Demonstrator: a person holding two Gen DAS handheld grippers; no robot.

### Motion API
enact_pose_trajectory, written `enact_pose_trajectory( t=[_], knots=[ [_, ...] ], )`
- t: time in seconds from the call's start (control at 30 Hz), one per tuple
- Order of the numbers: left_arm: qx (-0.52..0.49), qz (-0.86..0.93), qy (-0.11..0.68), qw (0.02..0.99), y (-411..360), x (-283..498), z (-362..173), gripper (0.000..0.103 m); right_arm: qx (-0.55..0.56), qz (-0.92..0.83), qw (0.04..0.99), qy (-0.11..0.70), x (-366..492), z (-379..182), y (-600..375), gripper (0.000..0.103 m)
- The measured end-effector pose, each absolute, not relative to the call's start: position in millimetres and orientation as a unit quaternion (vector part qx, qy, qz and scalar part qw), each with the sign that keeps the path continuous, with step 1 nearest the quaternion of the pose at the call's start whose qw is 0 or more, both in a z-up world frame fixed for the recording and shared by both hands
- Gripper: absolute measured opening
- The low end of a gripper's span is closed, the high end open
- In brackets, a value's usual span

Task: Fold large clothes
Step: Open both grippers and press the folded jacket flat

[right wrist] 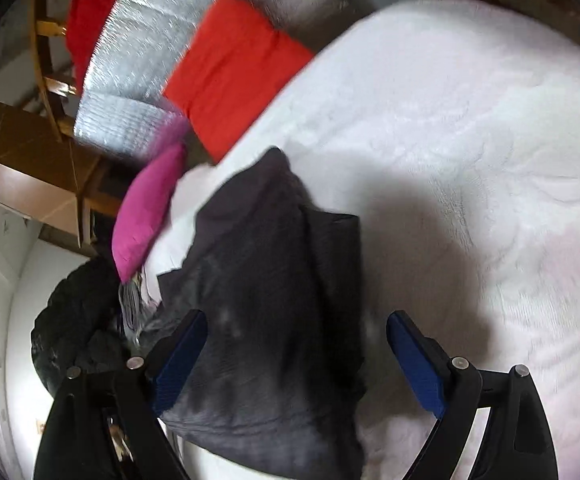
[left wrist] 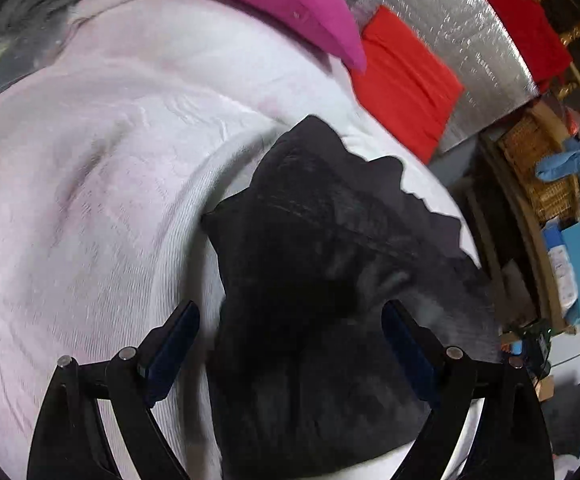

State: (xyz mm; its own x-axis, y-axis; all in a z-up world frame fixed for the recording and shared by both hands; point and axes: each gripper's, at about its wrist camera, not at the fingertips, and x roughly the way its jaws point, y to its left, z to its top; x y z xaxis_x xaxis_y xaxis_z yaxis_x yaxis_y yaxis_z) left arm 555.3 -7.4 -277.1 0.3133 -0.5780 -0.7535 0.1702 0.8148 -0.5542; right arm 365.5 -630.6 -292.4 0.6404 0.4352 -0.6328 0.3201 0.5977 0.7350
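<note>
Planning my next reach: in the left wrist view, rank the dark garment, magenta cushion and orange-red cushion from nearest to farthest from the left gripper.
1. dark garment, between the open left gripper fingers.
2. orange-red cushion, ahead, right.
3. magenta cushion, top centre; its tip comes close to the orange-red one.

Dark garment only partly seen, both views smeared.

Black garment (left wrist: 310, 280) runs off the bottom edge between the left claw (left wrist: 290, 336) arms; its lower end is unseen. Shelf clutter (left wrist: 574, 264) at far right is too small to identify. Magenta cloth (right wrist: 145, 216) is blurred.
</note>
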Motion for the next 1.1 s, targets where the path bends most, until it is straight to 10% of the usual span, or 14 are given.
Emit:
enact_pose_trajectory(
  t=[0.47, 0.53, 0.83, 1.1],
  knots=[
    [-0.134, -0.200, 0.567, 0.788, -43.4, 552.4, -300.3, 0.092, 0.375, -0.006, 0.809, 0.452, 395.8, -277.2, -605.9, 0.093],
    [-0.132, -0.202, 0.559, 0.793, -48.0, 549.3, -294.9, 0.075, 0.352, -0.020, 0.810, 0.469, 403.2, -287.2, -590.9, 0.093],
    [-0.142, -0.178, 0.517, 0.825, -58.1, 540.1, -272.2, 0.038, 0.249, -0.116, 0.849, 0.451, 408.2, -266.9, -550.3, 0.035],
    [-0.103, -0.132, 0.536, 0.828, -67.7, 545.7, -281.2, 0.058, 0.314, -0.145, 0.816, 0.463, 401.7, -281.3, -570.3, 0.059]
  ],
)
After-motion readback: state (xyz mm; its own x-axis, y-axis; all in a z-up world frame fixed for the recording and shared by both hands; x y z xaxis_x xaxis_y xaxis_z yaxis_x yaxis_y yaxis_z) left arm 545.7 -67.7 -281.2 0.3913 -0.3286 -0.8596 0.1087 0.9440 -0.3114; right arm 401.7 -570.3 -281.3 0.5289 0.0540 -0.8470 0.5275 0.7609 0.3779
